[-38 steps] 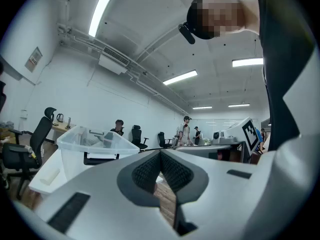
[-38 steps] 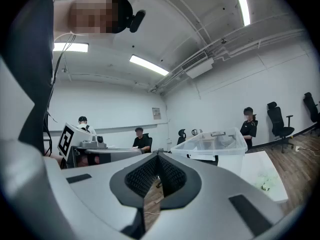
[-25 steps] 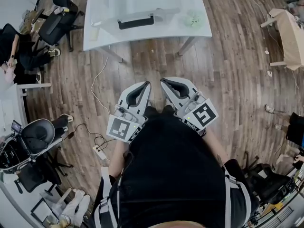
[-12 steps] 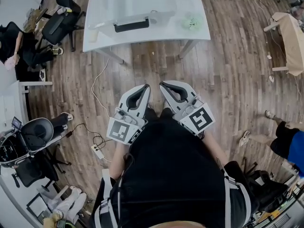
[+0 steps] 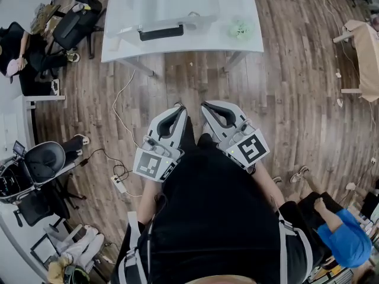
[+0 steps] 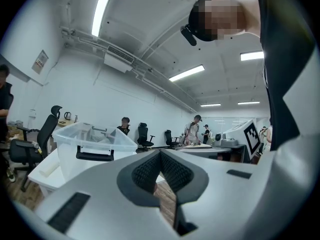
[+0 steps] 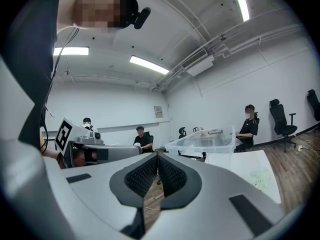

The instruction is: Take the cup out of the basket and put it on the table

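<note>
Clear plastic basket (image 5: 177,22) is sitting on the white table (image 5: 125,41), well apart from us; we are not making out the cup inside. We are holding the left gripper (image 5: 180,107) and right gripper (image 5: 204,105) side by side, jaws together, empty.

White table (image 5: 195,44) carries a clear basket (image 5: 172,5) (black-handled) and greenish patch (image 5: 239,28).
</note>
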The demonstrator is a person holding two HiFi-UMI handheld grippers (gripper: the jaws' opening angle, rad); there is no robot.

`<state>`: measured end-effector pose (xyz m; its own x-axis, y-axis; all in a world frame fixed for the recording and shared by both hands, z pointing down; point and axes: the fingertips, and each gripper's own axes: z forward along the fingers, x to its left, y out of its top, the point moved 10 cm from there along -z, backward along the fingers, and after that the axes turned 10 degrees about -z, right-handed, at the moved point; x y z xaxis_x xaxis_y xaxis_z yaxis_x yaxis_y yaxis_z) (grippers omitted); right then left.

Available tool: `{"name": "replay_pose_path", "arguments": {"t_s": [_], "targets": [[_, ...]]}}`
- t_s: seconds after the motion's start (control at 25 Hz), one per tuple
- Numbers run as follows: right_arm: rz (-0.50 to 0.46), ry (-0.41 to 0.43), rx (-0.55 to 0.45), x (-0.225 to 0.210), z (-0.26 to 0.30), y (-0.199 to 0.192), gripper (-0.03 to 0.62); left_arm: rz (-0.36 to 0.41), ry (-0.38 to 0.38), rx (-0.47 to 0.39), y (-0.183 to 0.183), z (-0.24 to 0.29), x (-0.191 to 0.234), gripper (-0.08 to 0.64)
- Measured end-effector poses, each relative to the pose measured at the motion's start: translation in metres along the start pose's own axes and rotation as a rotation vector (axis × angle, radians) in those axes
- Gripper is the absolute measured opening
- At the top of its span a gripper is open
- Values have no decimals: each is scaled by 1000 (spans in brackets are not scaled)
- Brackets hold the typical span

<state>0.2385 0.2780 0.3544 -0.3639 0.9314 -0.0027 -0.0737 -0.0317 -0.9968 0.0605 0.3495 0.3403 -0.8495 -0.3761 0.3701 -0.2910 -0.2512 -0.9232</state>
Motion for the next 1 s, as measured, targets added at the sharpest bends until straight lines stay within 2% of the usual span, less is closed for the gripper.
{"name": "replay_pose_path", "arguments": {"t_s": [0.24, 0.56, 1.0], "targets": [[-2, -28, 11, -16, 26, 0, 20, 0, -14, -1, 8, 15, 35, 18], [-19, -83, 20, -29, 85, 17, 20, 28, -89, 2, 43, 36, 97, 18], [-44, -152, 24, -43, 170, 37, 20, 30, -173, 7, 81, 51, 174, 18]]}}
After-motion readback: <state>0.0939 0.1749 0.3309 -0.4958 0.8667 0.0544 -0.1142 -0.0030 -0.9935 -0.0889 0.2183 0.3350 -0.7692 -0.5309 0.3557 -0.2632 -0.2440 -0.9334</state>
